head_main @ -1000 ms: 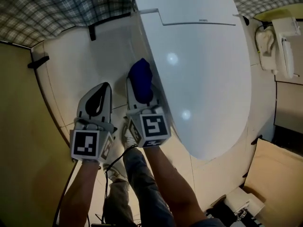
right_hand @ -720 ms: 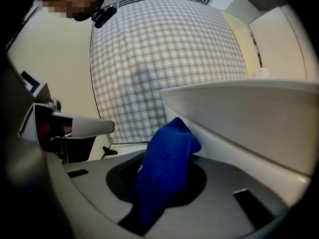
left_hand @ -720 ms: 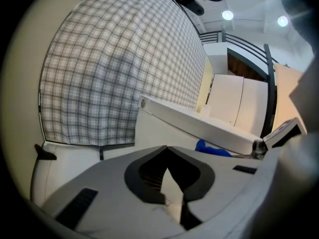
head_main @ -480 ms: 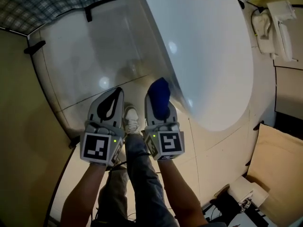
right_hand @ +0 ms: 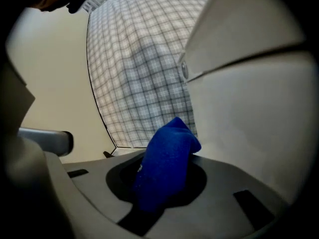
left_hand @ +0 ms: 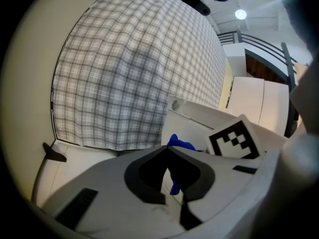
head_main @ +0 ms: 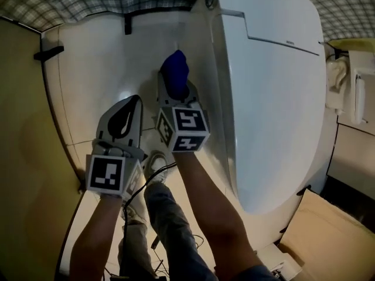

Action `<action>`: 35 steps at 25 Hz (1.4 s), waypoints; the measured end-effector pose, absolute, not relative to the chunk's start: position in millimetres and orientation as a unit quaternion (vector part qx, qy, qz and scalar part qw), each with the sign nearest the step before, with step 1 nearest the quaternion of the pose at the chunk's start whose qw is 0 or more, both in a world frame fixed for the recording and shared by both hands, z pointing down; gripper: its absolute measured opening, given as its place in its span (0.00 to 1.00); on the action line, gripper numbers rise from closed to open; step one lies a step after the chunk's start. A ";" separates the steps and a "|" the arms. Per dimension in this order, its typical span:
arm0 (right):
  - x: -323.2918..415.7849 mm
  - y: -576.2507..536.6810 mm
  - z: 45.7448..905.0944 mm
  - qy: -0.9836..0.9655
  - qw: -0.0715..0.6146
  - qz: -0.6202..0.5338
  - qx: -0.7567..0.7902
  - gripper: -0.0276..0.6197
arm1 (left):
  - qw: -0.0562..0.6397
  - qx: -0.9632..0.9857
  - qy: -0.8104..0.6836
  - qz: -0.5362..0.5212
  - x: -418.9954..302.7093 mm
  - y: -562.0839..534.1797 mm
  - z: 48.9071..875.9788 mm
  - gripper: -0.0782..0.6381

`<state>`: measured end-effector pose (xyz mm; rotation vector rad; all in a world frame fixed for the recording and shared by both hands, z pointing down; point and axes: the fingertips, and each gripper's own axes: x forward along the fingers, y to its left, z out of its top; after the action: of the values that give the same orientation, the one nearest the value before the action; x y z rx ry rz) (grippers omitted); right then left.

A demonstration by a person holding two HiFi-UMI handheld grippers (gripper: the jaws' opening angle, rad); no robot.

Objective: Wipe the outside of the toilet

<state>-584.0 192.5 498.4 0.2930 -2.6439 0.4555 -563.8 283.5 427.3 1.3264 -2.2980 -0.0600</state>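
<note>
My right gripper (head_main: 176, 98): clamped on blue cloth (head_main: 174, 74), swept back from the bowl front to the toilet (head_main: 275, 98) side's rear, so wiping looks under way. My left gripper (head_main: 124, 119): closed, empty, alongside.

White toilet (head_main: 269, 98), right; right gripper (head_main: 176, 82) clamping blue cloth (head_main: 174, 69) near its left side; left gripper (head_main: 133, 102) alongside, jaws together.

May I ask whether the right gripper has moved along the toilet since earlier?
Yes: the right gripper with blue cloth slid rearward along the toilet, toward its hinge.
</note>
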 end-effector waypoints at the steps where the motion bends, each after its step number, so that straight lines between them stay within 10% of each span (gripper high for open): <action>1: -597.3 183.2 508.6 -0.955 0.229 0.160 0.103 0.14 | 0.244 0.480 -0.842 -0.022 -573.6 278.3 432.7 0.13; 10: -608.5 154.3 552.4 -0.952 0.254 0.136 0.103 0.14 | 0.259 0.482 -0.836 -0.031 -583.1 242.5 480.9 0.13; 26: -364.6 247.1 555.6 -0.927 0.260 0.173 0.206 0.14 | 0.268 0.578 -0.770 0.024 -414.2 319.8 510.2 0.13; 35: -461.5 238.8 557.3 -0.939 0.239 0.193 0.158 0.14 | 0.270 0.543 -0.795 0.026 -468.5 316.3 504.5 0.13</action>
<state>-461.5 238.8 557.3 0.4324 -2.5708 0.5277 -468.5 316.3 504.5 1.4638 -2.1415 0.0710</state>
